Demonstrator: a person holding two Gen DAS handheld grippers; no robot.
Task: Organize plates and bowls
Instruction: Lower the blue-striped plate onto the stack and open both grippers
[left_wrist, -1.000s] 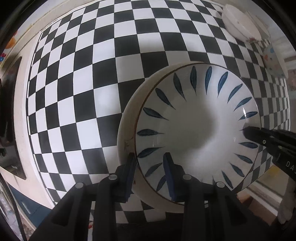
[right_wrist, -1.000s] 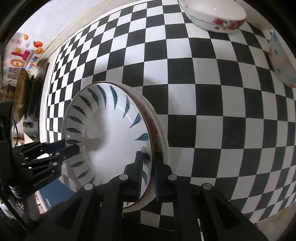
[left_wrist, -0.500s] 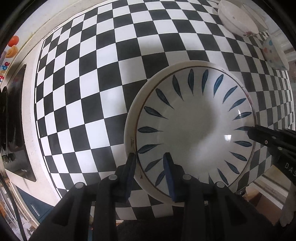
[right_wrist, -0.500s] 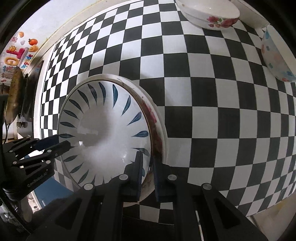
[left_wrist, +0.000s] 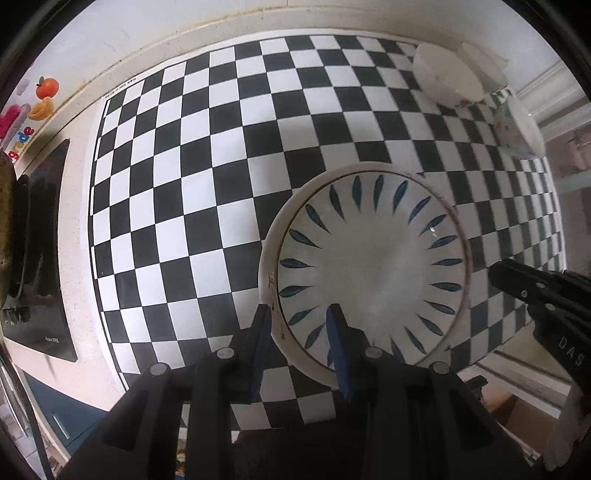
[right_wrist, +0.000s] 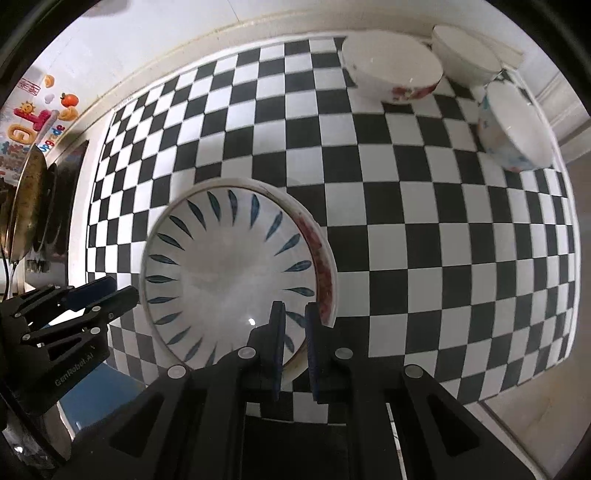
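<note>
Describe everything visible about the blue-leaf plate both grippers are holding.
The blue-leaf plate is round, glossy white ceramic, with dark blue leaf strokes ringing a plain centre. It sits nested in a larger white plate with a reddish rim pattern. The left gripper straddles the near rim on one side; the right gripper clamps the opposite rim. The stack is over the checkered tablecloth; whether it rests there is unclear.

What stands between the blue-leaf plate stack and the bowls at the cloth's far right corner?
Nothing visible. The left tool and right tool both grip the plate stack at its near rim, and only bare checkered cloth lies between it and the three bowls.
</note>
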